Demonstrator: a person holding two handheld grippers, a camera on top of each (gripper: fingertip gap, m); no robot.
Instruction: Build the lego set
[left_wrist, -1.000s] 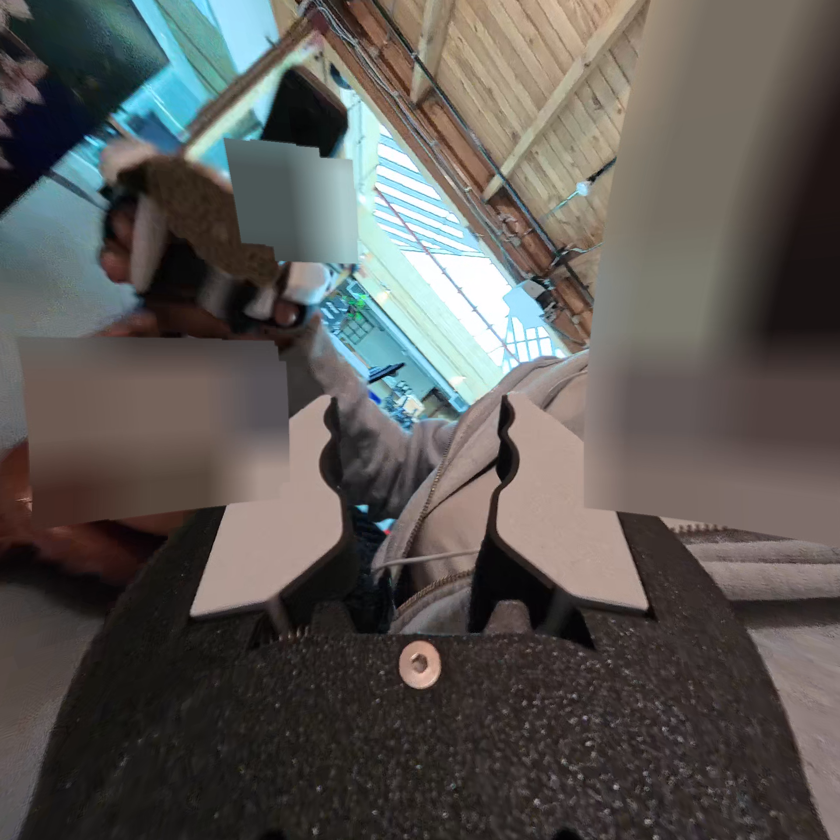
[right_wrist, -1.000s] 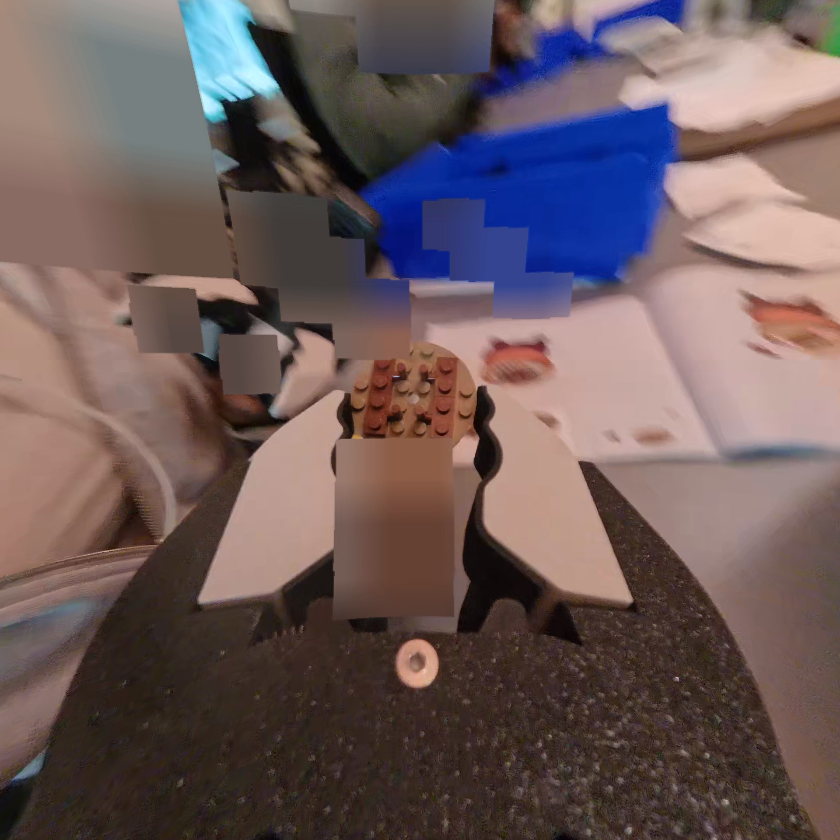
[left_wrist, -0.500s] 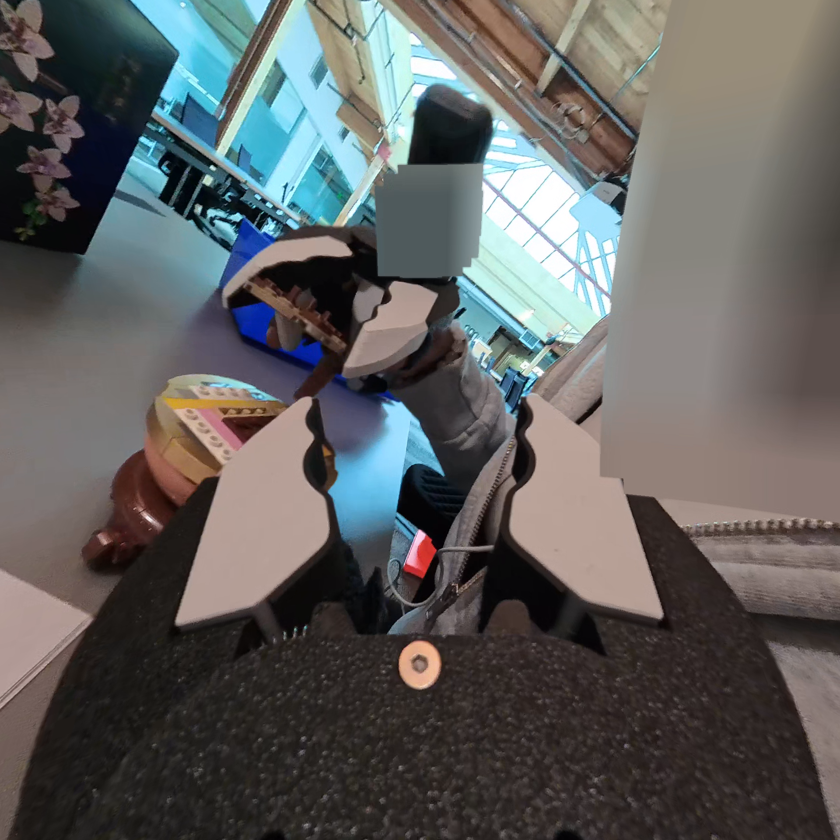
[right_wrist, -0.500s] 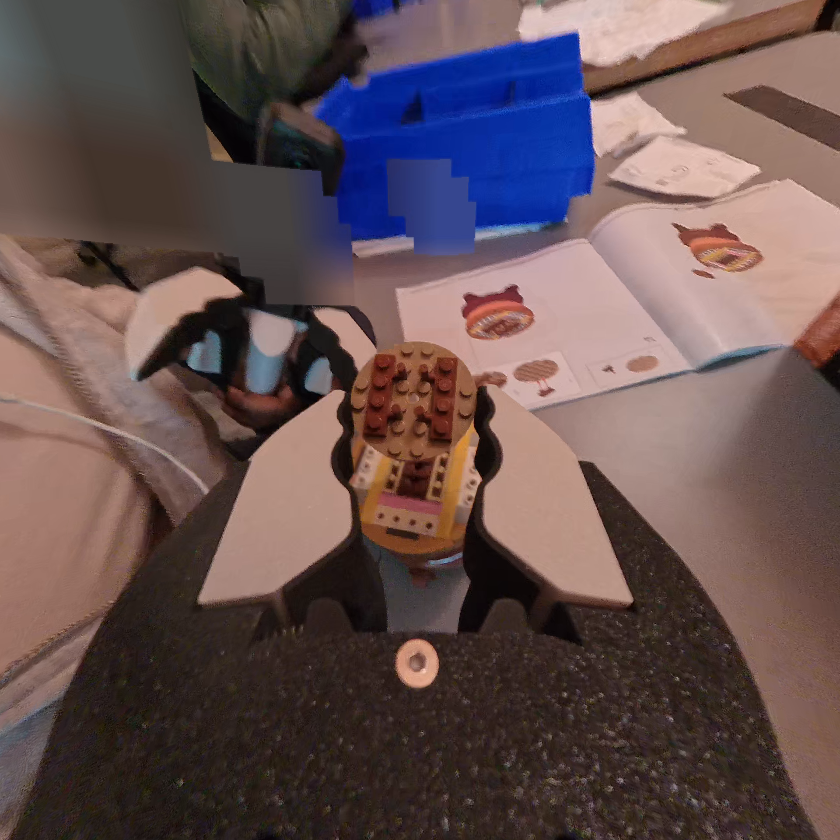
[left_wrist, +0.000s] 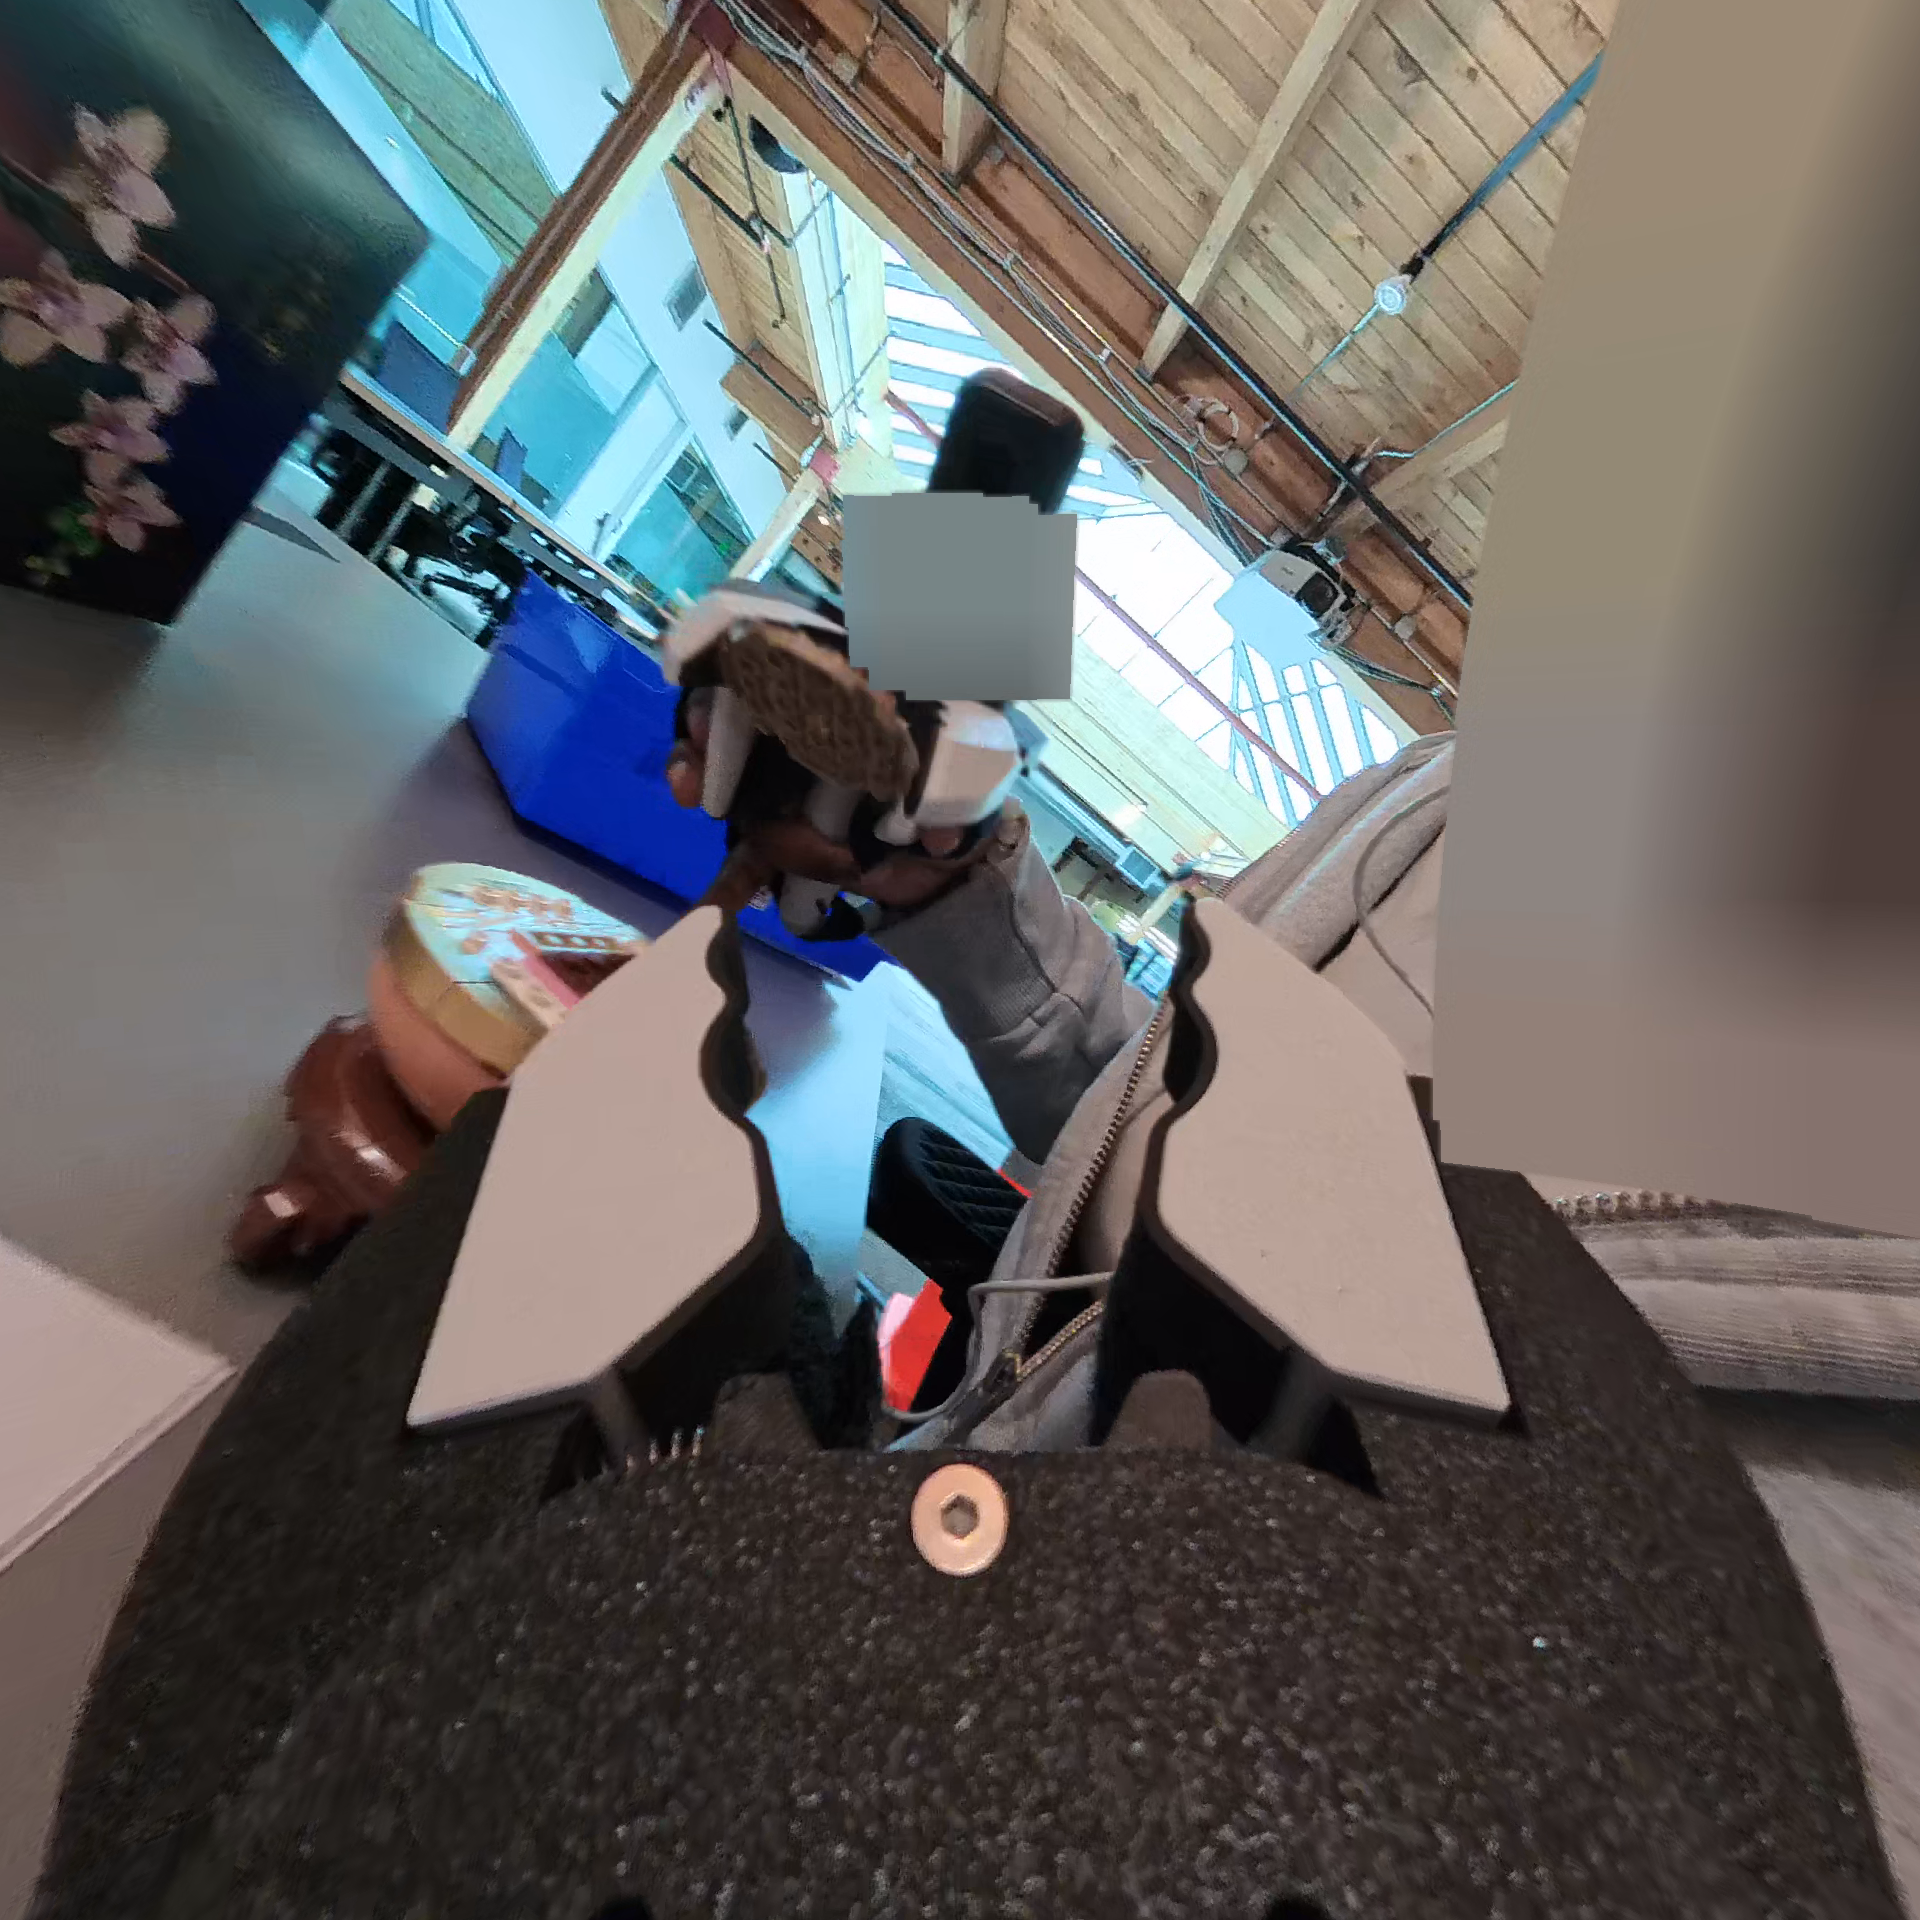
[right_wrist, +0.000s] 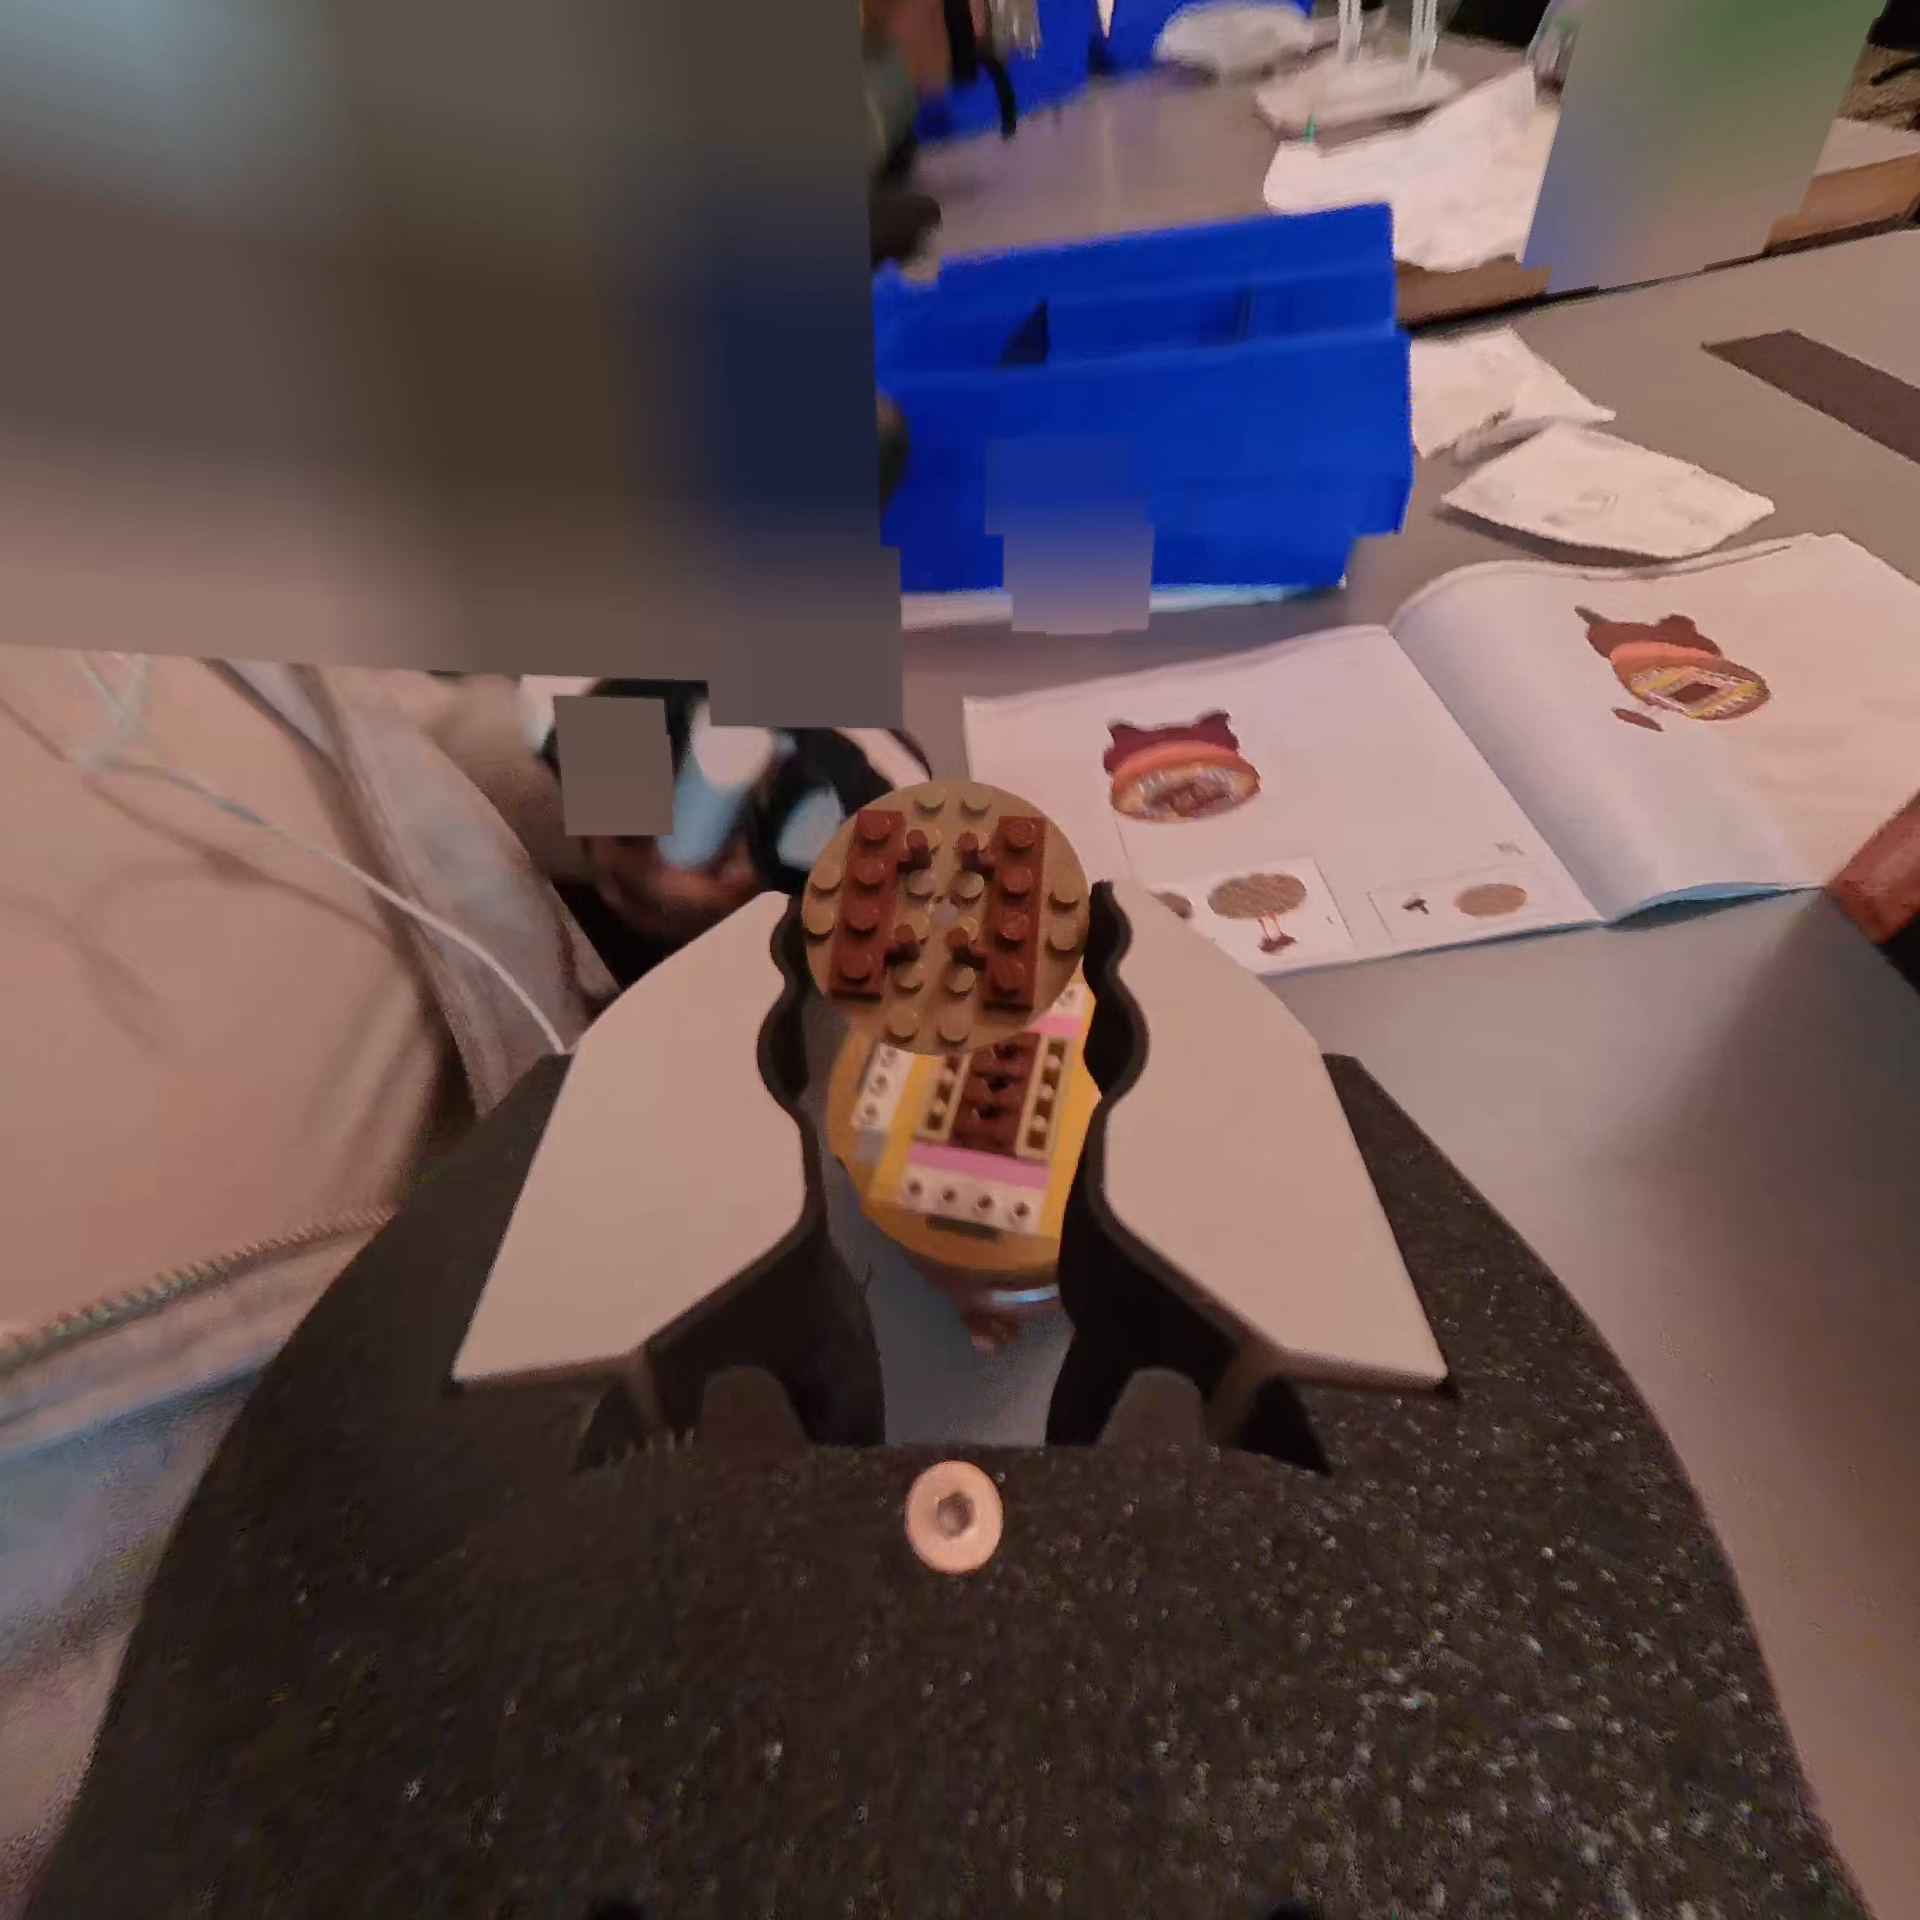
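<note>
The right gripper (right_wrist: 943, 940) is clamped on a round tan plate (right_wrist: 943, 914), its tips pinching the disc by its left and right rim so the studded face, with two dark brown strips and small brown bits on it, looks back at the camera. Seen from the left wrist view, that same plate (left_wrist: 816, 712) shows its hollow underside, held high and tilted above the table. The left gripper (left_wrist: 951, 971) stands with its fingers spread and nothing between them, pointing up toward the person's grey sleeve (left_wrist: 1013, 982).

Directly below the held disc, in the gap between the right fingers, sits the lego model (right_wrist: 961, 1138): a yellow round body with pink and white bricks and a brown core, open at the top. In the left view the model (left_wrist: 457, 1023) rests on a brown footed base on the grey table (left_wrist: 208, 831), to the left of the empty gripper. Farther off lie a blue bin (right_wrist: 1143, 416) and, to the right, an open instruction booklet (right_wrist: 1455, 790).

The step in hand looks like capping the model with the plate. To do it well, I would level the disc first, centre it over the ring, match its stud rows to the brown core, then press straight down. The idle left gripper could steady the base, since a tall model on small feet may tip under a sideways push.
</note>
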